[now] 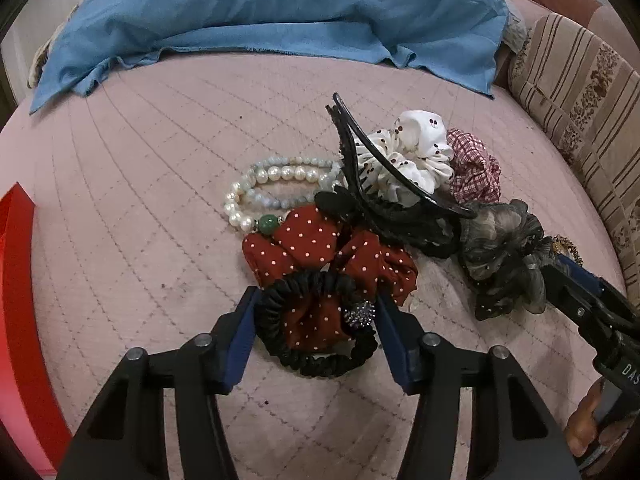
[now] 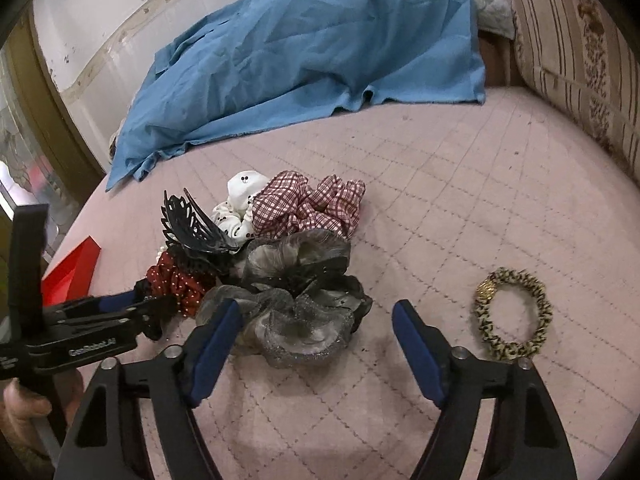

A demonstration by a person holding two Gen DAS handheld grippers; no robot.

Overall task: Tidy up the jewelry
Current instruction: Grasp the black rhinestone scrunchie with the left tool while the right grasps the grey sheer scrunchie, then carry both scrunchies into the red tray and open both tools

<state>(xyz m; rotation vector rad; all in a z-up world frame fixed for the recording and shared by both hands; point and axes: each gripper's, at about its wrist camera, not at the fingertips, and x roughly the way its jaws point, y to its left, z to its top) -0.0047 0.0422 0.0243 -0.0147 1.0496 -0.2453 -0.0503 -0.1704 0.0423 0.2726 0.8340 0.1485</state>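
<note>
Pink quilted bed cover [image 1: 140,168]: the whole working surface is formed by it; open room is shown to the left of the pile and, in the right wrist view, across the far right.
Crumpled blue cloth [image 1: 280,12]: laid along the far edge.
Striped floral cushion [image 2: 580,60]: set against the right edge.
Red box wall [image 1: 16,280]: seen at the left margin.
Left gripper [image 1: 316,304]: jaws are spread partway, and the black pleated hair tie with a beaded charm [image 1: 320,360] is bracketed between them; whether the pads press it cannot be told.
Right gripper [image 2: 316,316]: jaws are held wide with nothing between the pads; its left finger [image 2: 216,332] is placed at the rim of the grey sheer scrunchie [image 2: 296,300].
Black claw hair clip [image 1: 380,184]: propped across the pile.
Red white-dotted scrunchie [image 1: 304,240]: lying under the black tie.
White spotted scrunchie [image 1: 412,152] and red checked scrunchie [image 2: 312,204]: touching, at the pile's far side.
Pearl bracelets with a green bead [image 1: 264,192]: at the pile's left edge.
Leopard-print hair tie [image 2: 516,316]: lying apart, right of the right gripper.
</note>
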